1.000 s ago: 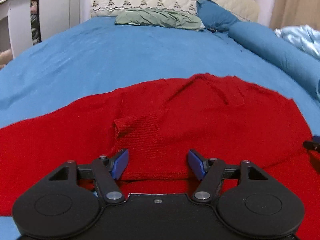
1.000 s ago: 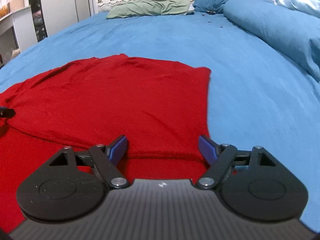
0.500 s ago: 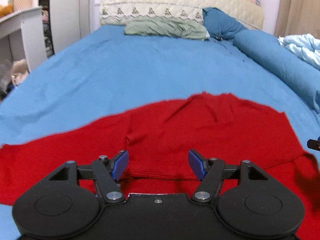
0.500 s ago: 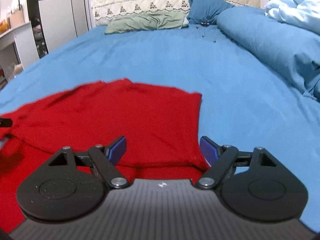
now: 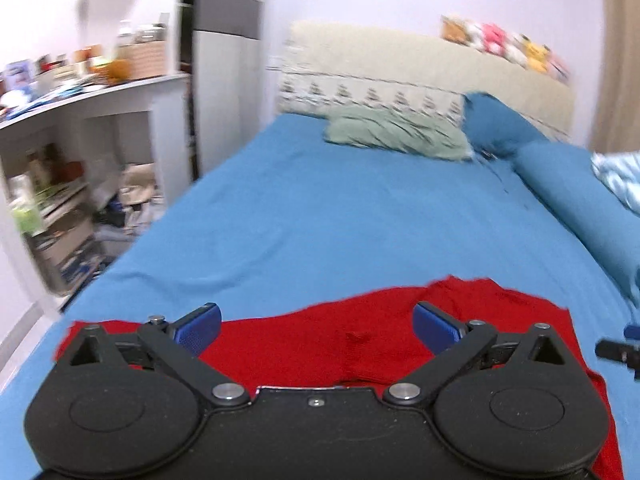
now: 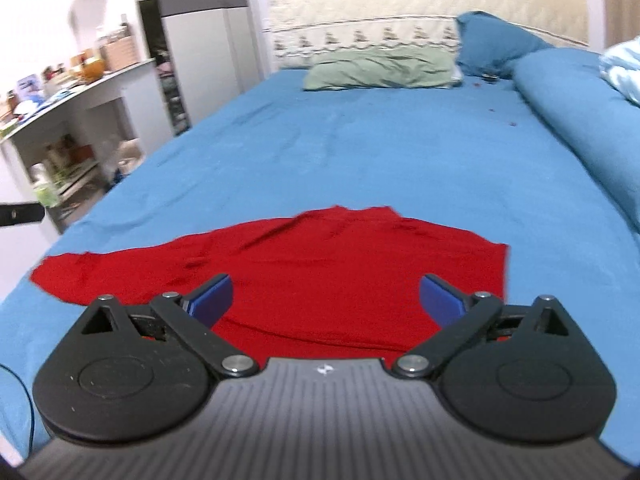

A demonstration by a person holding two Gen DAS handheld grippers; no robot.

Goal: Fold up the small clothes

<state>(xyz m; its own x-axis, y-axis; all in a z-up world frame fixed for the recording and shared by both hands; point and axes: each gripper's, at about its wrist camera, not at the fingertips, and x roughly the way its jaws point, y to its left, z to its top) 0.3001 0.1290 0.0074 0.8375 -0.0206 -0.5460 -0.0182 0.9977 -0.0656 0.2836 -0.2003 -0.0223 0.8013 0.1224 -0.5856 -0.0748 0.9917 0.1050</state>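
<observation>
A red knitted garment [image 6: 328,276] lies spread flat on the blue bedsheet [image 6: 360,152], at the end of the bed farthest from the cream quilted headboard [image 6: 420,12], with one part of it folded over onto itself and a long piece reaching out to the left. The left gripper [image 5: 316,326] hangs above the garment with its blue-padded jaws spread wide; they have just been opening, and nothing sits between them. The right gripper [image 6: 326,298] hangs above the same garment, its jaws likewise wide apart after just opening, with no cloth caught in them. A crumpled green pillow [image 6: 380,68] and a blue pillow [image 6: 492,46] lie just in front of the headboard, well apart from the garment.
</observation>
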